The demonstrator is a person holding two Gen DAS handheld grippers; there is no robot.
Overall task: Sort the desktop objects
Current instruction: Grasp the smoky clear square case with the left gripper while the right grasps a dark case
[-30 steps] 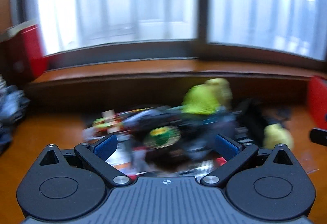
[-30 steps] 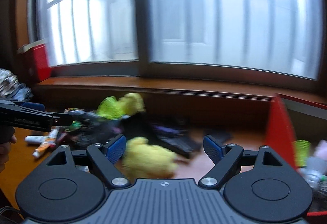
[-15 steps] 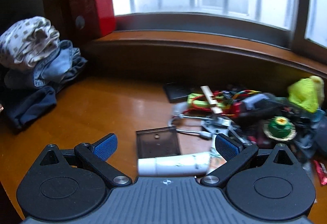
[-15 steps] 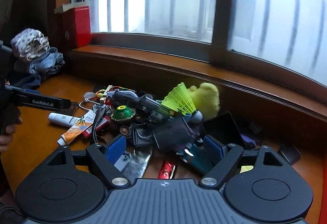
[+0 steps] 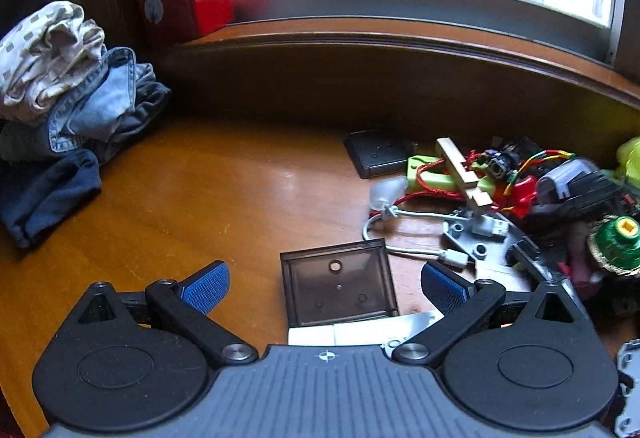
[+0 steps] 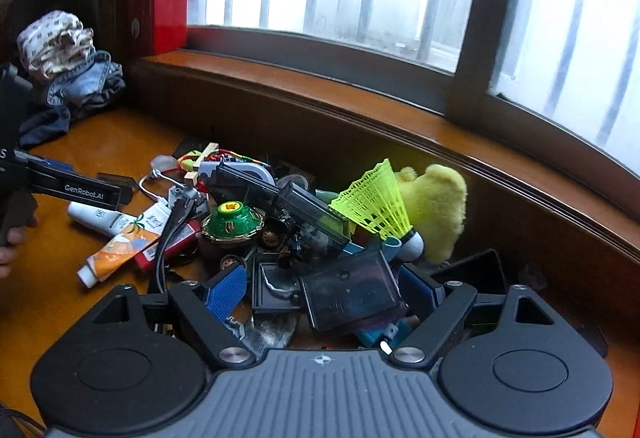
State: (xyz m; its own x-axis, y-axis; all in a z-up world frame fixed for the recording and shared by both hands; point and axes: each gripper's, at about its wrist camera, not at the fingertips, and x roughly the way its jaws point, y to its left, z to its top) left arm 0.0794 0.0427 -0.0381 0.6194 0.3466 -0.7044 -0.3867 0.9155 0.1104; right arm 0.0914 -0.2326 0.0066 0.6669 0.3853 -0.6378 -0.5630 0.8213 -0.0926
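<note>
1. Orange-brown wooden desk (image 5: 208,198), pile of small clutter along its back edge under the window sill; folded clothes (image 5: 68,78) at the far left edge.
2. Change: a second ago both views were blurred and aimed up at the window; now both are sharp and tipped down at the desk. The left view has swung off the pile centre to its left fringe, the right view from the plush onto the heap. Judgement: search sweep done, picking about to begin, nothing sorted yet.
3. Left gripper (image 5: 325,288): jaws wide apart, holding nothing. Smoky clear plastic lid (image 5: 338,284) lies flat on the desk between the blue pads, touching neither. White tube (image 5: 360,332) sits just below the lid, partly hidden by the gripper body.
4. Right gripper (image 6: 326,292): jaws wide apart, empty. Dark translucent box (image 6: 348,292) lies between the pads at the near side of the pile; contact with the right pad unclear.
5. Pile, right view: green spinning top (image 6: 232,222), yellow-green shuttlecock (image 6: 376,202), yellow plush (image 6: 436,206) toward the back edge, orange tube (image 6: 120,246) at the pile's left side.
6. Likely first picks: lid for the left, box for the right. Risk: flat lid is hard to pinch off the desk.
</note>
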